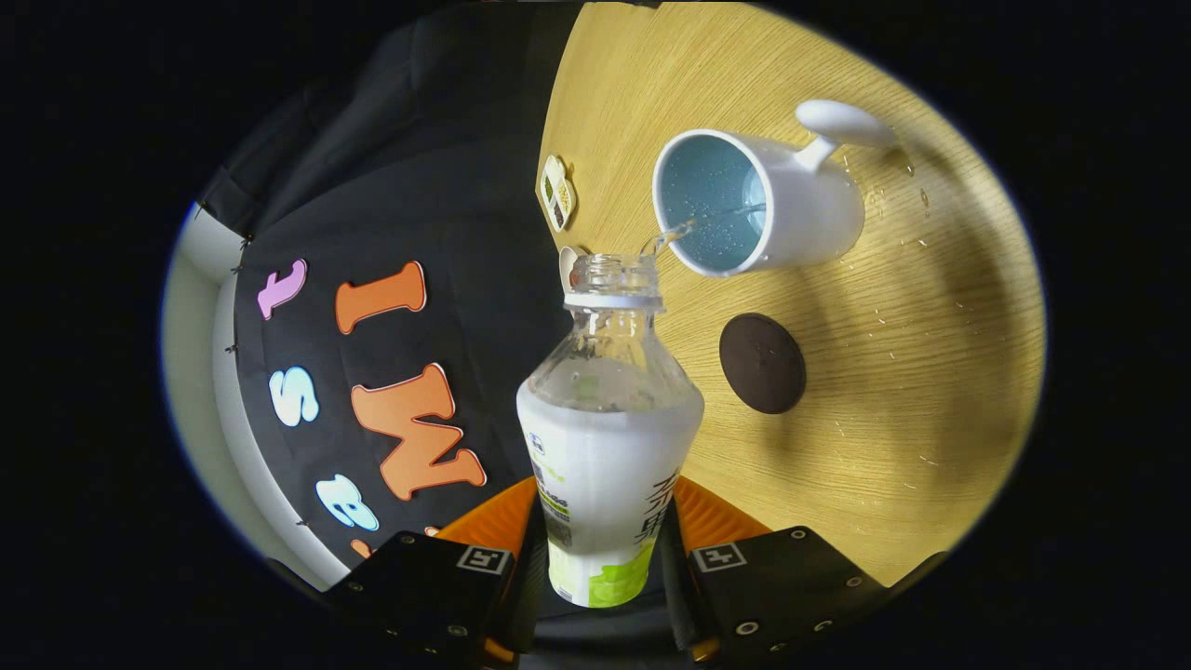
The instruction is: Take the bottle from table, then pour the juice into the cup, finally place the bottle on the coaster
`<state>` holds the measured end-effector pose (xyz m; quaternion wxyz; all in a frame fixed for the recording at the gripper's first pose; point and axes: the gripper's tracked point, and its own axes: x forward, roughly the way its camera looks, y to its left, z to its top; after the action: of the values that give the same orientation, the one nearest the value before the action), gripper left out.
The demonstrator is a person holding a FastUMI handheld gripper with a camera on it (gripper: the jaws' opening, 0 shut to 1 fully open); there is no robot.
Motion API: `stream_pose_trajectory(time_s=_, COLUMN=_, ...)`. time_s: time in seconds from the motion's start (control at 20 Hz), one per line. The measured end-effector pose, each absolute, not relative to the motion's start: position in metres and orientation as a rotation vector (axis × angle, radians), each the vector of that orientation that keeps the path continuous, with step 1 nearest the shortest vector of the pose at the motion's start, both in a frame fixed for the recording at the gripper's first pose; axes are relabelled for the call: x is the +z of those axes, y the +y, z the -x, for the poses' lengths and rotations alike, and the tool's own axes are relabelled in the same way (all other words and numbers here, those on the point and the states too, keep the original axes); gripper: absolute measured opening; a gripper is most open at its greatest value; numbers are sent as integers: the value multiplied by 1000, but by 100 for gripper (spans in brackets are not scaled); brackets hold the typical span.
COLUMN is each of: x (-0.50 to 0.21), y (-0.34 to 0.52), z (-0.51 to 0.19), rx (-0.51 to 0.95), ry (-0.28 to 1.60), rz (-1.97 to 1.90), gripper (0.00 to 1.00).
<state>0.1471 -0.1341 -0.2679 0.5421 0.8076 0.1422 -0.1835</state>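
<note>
My fingers (605, 549) clamp the bottle (609, 437) between them, tipped so clear liquid (672, 234) streams into the cup (758, 200) just beyond; the coaster (762, 363) lies ahead, rightward.

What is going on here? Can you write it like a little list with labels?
stage: pouring, a thin stream runs from the bottle's mouth into the cup
bottle: open, no cap, tipped toward the cup, held between the fingers
gripper: fingers pressed on both sides of the bottle
cup: white with a handle, on the wooden table, beyond the bottle
coaster: dark and round, bare, between the cup and the fingers
spills: small drops on the table near the cup
extra: small patterned tile by the table's edge
</note>
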Motion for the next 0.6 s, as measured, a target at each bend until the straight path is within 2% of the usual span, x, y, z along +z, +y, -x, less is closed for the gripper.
stream_pose_trajectory(time_s=0.6, x=-265, y=-139, z=-146, rx=-448, ry=339, rz=-1967, gripper=57)
